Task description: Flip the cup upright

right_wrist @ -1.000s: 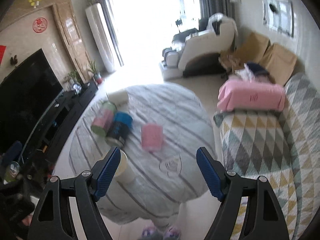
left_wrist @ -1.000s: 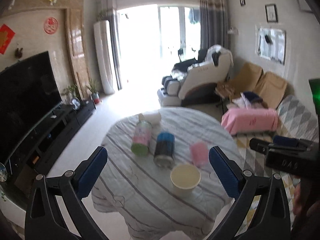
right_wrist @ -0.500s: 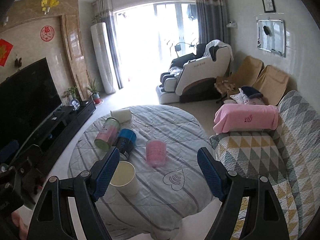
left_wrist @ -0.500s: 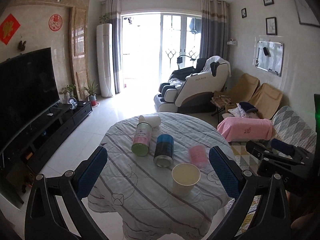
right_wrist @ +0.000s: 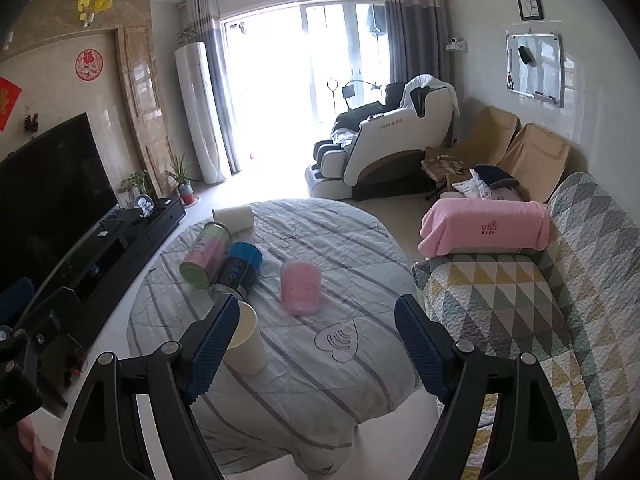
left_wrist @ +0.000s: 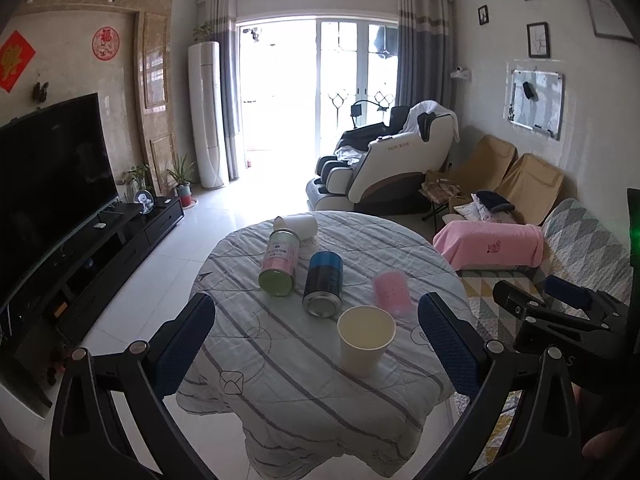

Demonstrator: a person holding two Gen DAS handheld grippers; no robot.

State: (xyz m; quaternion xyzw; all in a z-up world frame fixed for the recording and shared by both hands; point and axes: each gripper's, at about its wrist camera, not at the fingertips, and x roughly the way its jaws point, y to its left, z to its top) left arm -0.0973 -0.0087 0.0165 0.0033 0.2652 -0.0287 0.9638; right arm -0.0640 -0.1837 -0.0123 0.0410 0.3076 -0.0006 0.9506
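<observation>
both views level out; cups wait untouched

pink cup lies on its side mid-surface, beyond the upright paper cup. right claw and left claw hang wide open, empty. approach low, pinch the wall near the rim, then rotate upward.

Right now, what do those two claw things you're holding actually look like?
Both look alike. The left gripper and right gripper are black, angular plastic frames with silver round bolts at the joints. Each finger ends in a blue, finely textured pad. No cables or sleeves show.
</observation>
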